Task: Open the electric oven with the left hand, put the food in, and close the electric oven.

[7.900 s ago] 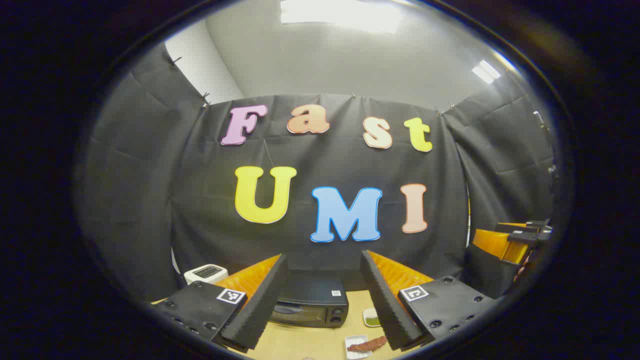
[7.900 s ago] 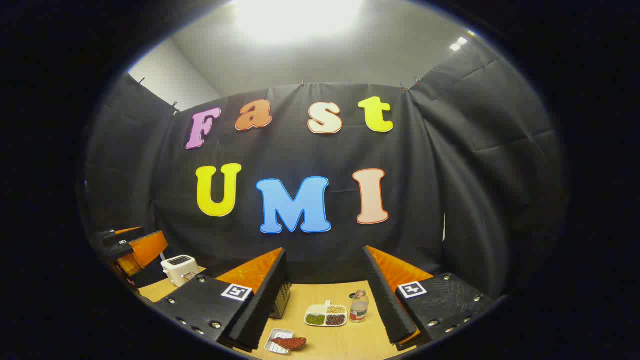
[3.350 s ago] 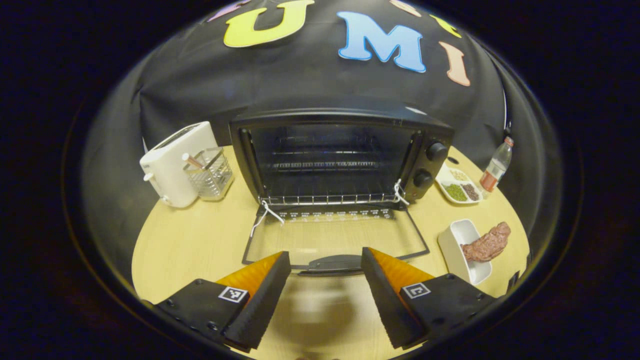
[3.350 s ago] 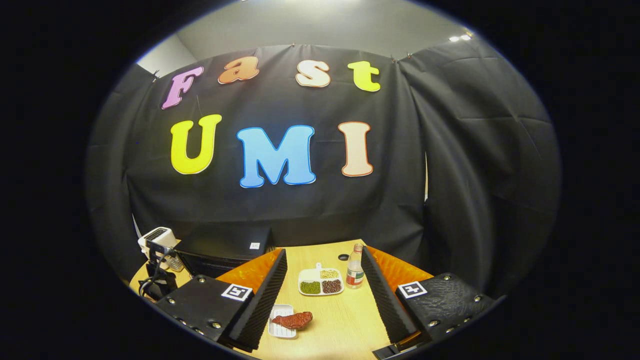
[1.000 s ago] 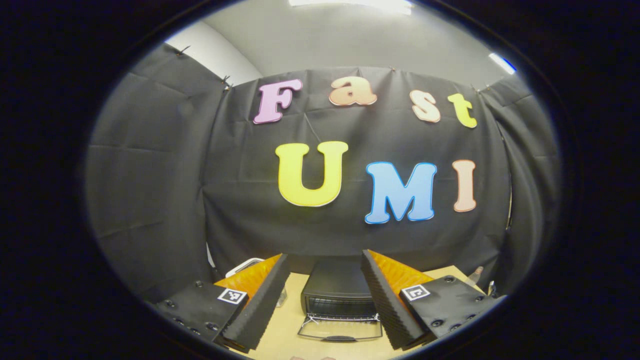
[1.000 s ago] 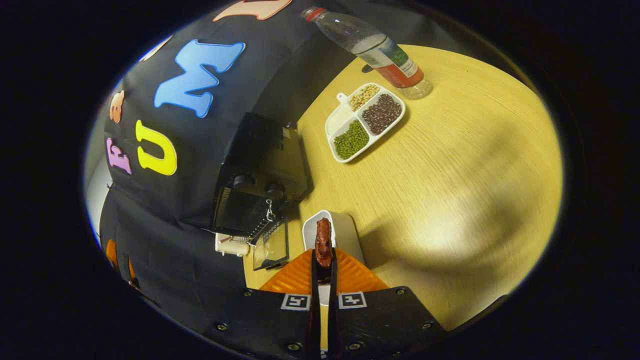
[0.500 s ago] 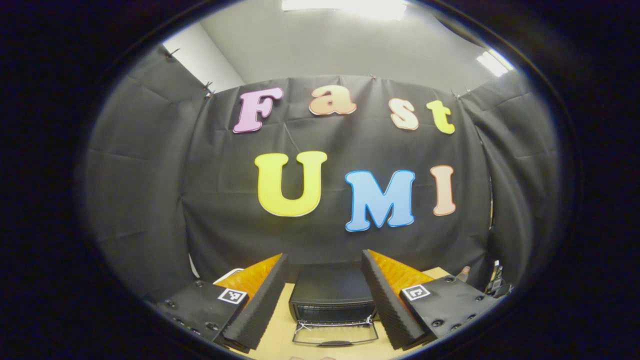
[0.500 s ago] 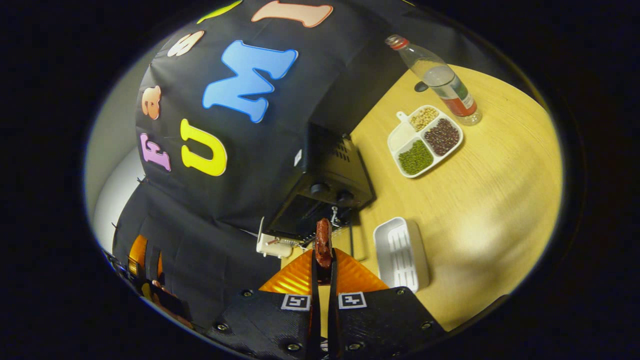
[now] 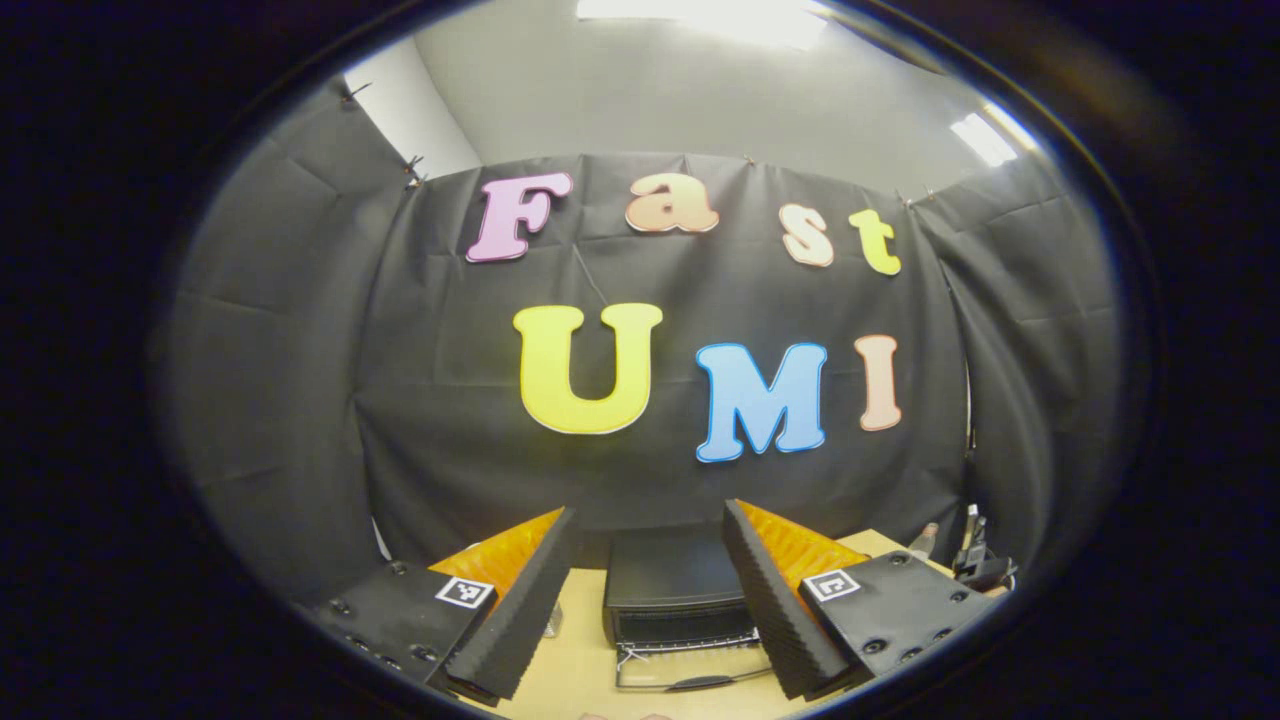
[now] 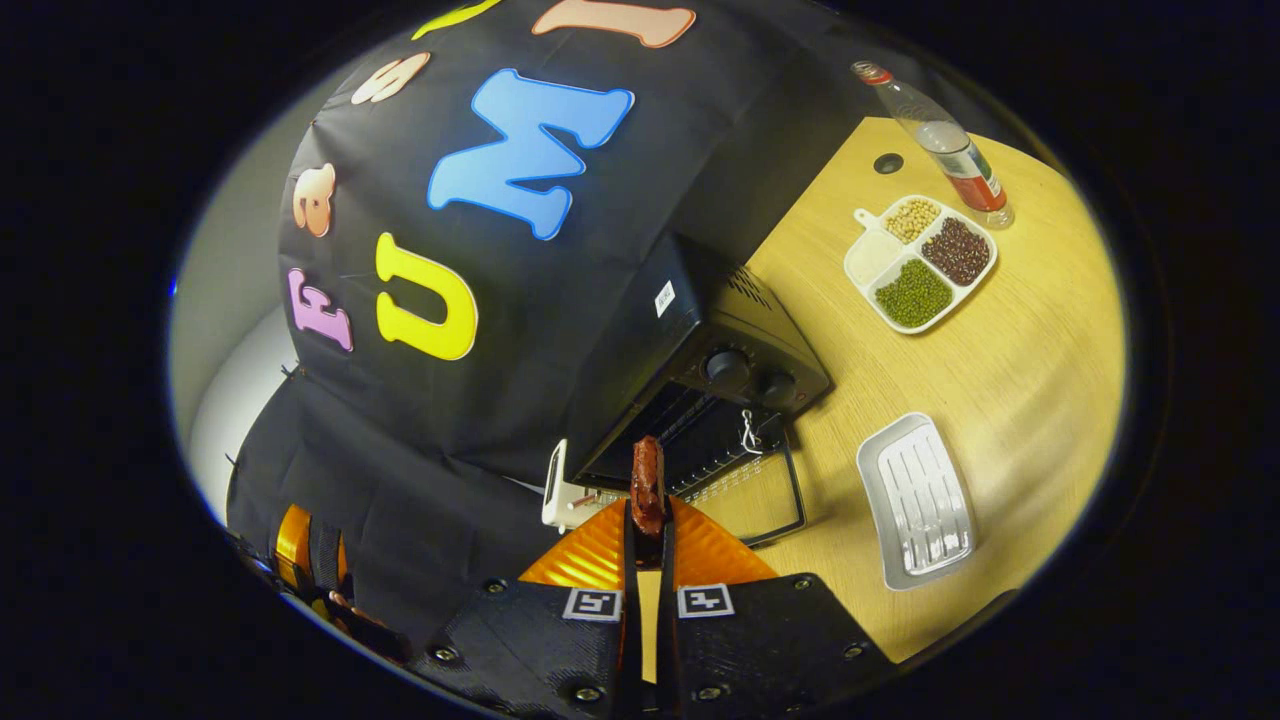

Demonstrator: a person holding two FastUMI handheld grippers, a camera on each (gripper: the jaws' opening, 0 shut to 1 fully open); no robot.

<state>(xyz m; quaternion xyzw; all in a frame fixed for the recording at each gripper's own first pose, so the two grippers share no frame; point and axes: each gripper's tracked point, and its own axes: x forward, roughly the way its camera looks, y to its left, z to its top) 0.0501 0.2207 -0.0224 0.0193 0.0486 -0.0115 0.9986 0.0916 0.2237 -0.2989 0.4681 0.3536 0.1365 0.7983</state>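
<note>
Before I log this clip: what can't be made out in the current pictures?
- Oven cavity, right gripper view: seen at a steep slant and dark, so rack contents can't be told.
- Meat, right gripper view: its lower part is hidden between the right gripper fingers.
- Oven door, left gripper view: its right part is covered by the left gripper finger.
- Bottle, left gripper view: small and mostly hidden behind that finger.

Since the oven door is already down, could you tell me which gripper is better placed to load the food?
Right: the right gripper is shut on the meat, facing the open oven; the left gripper is open.
</note>
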